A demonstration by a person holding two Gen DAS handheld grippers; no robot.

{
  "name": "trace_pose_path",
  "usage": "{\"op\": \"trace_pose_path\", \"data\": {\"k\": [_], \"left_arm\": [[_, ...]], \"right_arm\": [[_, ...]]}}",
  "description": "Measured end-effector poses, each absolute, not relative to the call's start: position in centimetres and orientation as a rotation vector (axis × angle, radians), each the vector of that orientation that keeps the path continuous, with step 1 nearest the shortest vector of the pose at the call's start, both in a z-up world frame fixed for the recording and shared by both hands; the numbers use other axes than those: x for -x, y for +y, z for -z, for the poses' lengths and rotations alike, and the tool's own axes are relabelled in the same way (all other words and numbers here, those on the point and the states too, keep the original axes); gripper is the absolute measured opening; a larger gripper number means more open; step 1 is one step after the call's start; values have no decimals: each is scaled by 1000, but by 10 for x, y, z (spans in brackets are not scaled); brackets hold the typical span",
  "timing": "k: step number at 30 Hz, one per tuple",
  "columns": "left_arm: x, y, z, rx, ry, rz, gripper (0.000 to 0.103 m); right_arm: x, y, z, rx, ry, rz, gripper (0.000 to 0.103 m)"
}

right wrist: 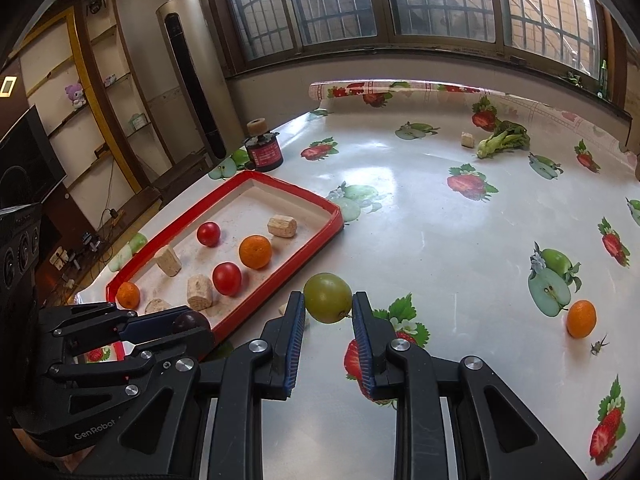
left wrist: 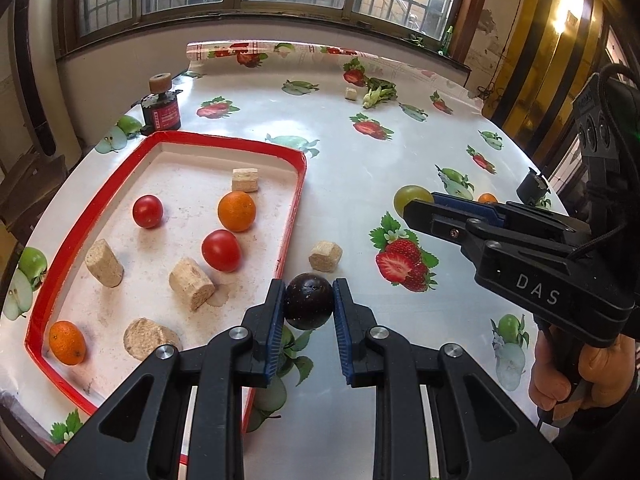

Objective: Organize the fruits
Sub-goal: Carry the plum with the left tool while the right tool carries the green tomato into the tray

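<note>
- On the glossy white tablecloth printed with strawberries and apples [right wrist: 420,240], a shallow rectangular tray with a red rim [left wrist: 298,184] lies toward the left side.
- The left gripper [left wrist: 309,300] has its blue-padded fingers [left wrist: 275,320] clamped on a round, dark purple plum [left wrist: 309,301], held just beside the tray's near right edge, above the cloth.
- The right gripper [right wrist: 328,308] is closed on a round, yellow-green fruit [right wrist: 328,298], its pads pressing both sides; it is held over the cloth to the right of the tray.
- Inside the tray: two red tomatoes [left wrist: 147,211] [left wrist: 221,250], a larger orange [left wrist: 237,211] near the far right, and a small orange [left wrist: 67,343] in the near left corner.
- Several pale, cork-like cylindrical chunks [left wrist: 191,283] are scattered among the fruits in the tray; another one [left wrist: 325,256] rests on the cloth just outside the tray's right rim.
- One more small orange [right wrist: 581,319] sits on the cloth well to the right, apart from the tray.
- A leafy green vegetable [right wrist: 505,140] lies near the far edge of the table, with a small pale chunk [right wrist: 467,139] just beside it.
- A dark cylindrical jar with a red label [right wrist: 264,154] stands beyond the tray's far corner.
- A person's hand [left wrist: 576,376] grips the right gripper's handle.
</note>
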State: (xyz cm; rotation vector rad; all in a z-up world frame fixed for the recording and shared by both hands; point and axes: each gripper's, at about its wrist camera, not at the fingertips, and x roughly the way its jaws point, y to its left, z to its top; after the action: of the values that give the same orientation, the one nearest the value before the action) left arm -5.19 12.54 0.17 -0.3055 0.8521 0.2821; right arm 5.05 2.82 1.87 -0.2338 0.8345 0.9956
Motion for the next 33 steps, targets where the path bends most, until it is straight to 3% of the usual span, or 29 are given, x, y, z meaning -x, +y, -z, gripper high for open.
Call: {"op": "trace_pose_path", "data": {"k": [33], "left_arm": [[84,159,-8,340,823,-356,21]], "right_arm": [[-19,57,-33,284,807,-1060,25]]}}
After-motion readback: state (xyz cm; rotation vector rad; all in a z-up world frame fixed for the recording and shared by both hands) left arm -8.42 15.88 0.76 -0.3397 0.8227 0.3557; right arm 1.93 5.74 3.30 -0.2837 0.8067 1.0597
